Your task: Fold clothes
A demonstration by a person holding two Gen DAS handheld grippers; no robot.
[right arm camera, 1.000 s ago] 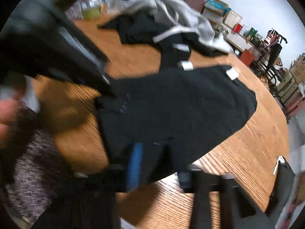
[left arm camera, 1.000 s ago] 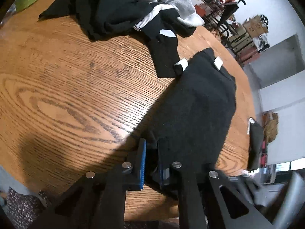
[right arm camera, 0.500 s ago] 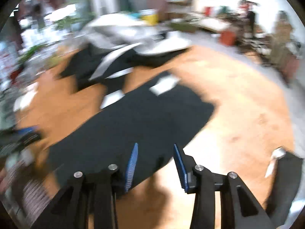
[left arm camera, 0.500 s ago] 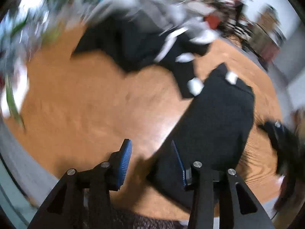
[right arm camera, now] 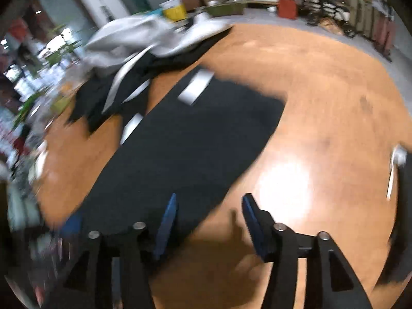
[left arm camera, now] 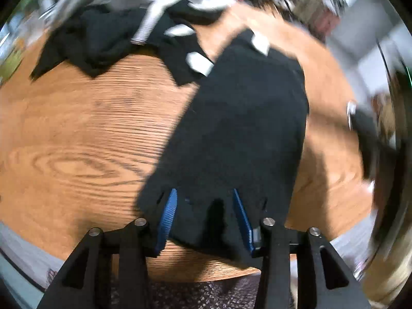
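A black folded garment (left arm camera: 239,118) with white tags lies flat on the round wooden table (left arm camera: 77,134); it also shows in the right wrist view (right arm camera: 185,149). My left gripper (left arm camera: 204,200) is open and empty, hovering above the garment's near edge. My right gripper (right arm camera: 209,207) is open and empty, above the garment's near right edge and bare wood. Both views are motion-blurred.
A pile of black and grey clothes (left arm camera: 123,13) lies at the table's far side, also in the right wrist view (right arm camera: 134,51). A dark object with a metal part (right arm camera: 401,170) sits at the right table edge. Cluttered room beyond.
Both grippers have let go of the black garment, opened wide and lifted back from it. The garment now lies flat on the table.
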